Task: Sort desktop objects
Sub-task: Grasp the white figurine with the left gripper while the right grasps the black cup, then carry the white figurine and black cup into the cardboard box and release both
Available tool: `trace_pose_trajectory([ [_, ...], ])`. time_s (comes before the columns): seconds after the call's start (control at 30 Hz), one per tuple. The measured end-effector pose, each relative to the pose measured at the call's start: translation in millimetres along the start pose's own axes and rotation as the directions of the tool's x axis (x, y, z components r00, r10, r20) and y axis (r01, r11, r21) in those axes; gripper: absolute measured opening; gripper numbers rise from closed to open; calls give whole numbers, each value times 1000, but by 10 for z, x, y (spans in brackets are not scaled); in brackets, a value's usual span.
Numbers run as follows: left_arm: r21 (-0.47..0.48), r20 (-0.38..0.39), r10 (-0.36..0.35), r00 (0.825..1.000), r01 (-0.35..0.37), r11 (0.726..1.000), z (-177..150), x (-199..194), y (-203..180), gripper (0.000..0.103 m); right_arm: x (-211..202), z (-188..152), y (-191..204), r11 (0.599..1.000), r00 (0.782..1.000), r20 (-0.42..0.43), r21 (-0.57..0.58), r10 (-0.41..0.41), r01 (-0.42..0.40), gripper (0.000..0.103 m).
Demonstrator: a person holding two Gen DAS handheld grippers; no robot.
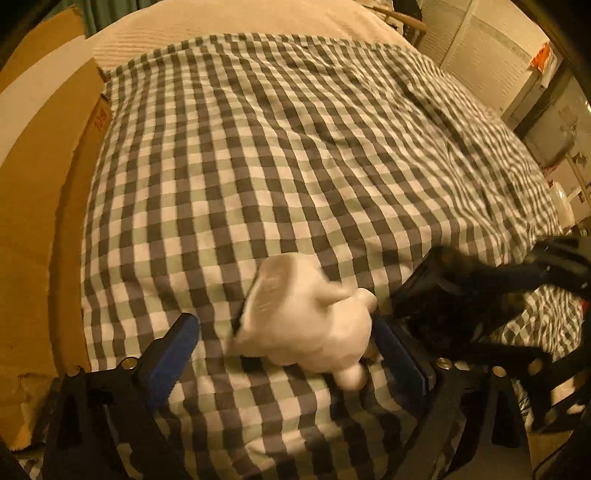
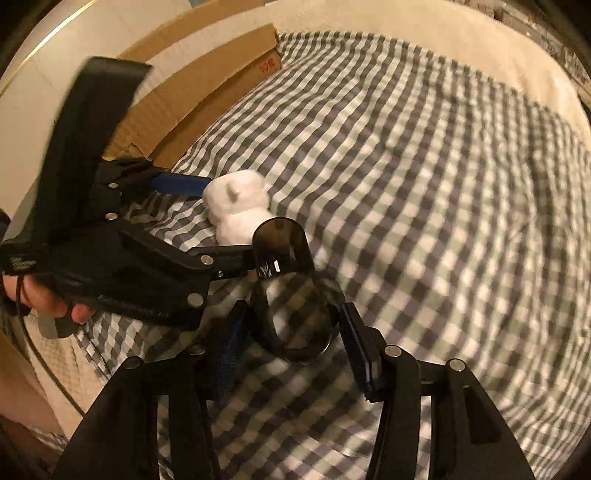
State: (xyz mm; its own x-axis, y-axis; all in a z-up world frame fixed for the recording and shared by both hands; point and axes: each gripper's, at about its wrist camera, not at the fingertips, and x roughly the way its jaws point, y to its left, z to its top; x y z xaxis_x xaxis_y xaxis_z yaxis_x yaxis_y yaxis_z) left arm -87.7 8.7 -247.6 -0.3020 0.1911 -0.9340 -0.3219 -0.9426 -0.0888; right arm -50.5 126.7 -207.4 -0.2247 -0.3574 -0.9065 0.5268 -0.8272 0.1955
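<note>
A white plush toy [image 1: 306,317] lies on the checked cloth [image 1: 295,147] between the blue-padded fingers of my left gripper [image 1: 291,350]. The jaws stand wide open around it, and a gap shows on the left side. From the right wrist view the same toy [image 2: 240,206] sits inside the left gripper [image 2: 231,221], which a hand [image 2: 55,299] holds. My right gripper [image 2: 293,350] is shut on a dark see-through cup [image 2: 291,295], tilted with its mouth away from the camera, just beside the toy. That cup [image 1: 424,291] shows at the right of the left wrist view.
Flat cardboard boxes [image 1: 44,184] [image 2: 221,74] line the left edge of the cloth. A cream ribbed blanket [image 1: 221,22] lies at the far end. White cabinets [image 1: 498,55] stand beyond the right side. The cloth [image 2: 443,184] stretches wide to the right.
</note>
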Motion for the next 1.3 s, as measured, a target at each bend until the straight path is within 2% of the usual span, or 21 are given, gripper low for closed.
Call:
trace_pose_trajectory([
  [0.13,47,-15,44,999,-43,998,0,57,-82,99,-135,-21,-112,998,999,13,33,-46,45,47],
  [0.23,85,-7,54,999,-53,995,-19,23,-127,75,-175,-64,-166,997,998,4,50,-64,64,47],
  [0.3,98,-15,58,998,-57,994,-29,-2,-128,71,-193,-81,-197,996,998,-4,61,-62,62,47],
  [0.53,57,-21,29,999,-28,998,-111,-152,-37,69,7,44,-180,995,999,-27,98,-24,27,53],
  [0.57,55,-16,31,999,-30,998,-109,-177,-38,65,35,65,-170,995,999,-33,93,-19,22,53],
  [0.6,53,-16,27,999,-26,998,-100,-196,-47,65,64,84,-166,996,999,-44,87,-18,22,54],
  [0.8,67,17,-15,1000,13,998,-127,-472,-47,65,49,118,-131,995,998,-55,96,-18,23,49],
  [0.9,73,37,-22,999,19,997,-175,-628,-108,65,-105,134,-88,996,999,-30,93,-15,18,44],
  [0.97,64,58,-28,998,24,998,-137,-757,-107,65,-284,159,-39,997,999,-5,76,-32,32,28],
  [1.13,34,147,-4,989,-1,999,29,-1124,-61,65,-632,257,47,994,994,15,36,-106,105,27],
  [1.3,-11,243,53,968,-52,999,250,-1692,119,65,-962,331,216,986,985,51,-1,-164,165,27],
])
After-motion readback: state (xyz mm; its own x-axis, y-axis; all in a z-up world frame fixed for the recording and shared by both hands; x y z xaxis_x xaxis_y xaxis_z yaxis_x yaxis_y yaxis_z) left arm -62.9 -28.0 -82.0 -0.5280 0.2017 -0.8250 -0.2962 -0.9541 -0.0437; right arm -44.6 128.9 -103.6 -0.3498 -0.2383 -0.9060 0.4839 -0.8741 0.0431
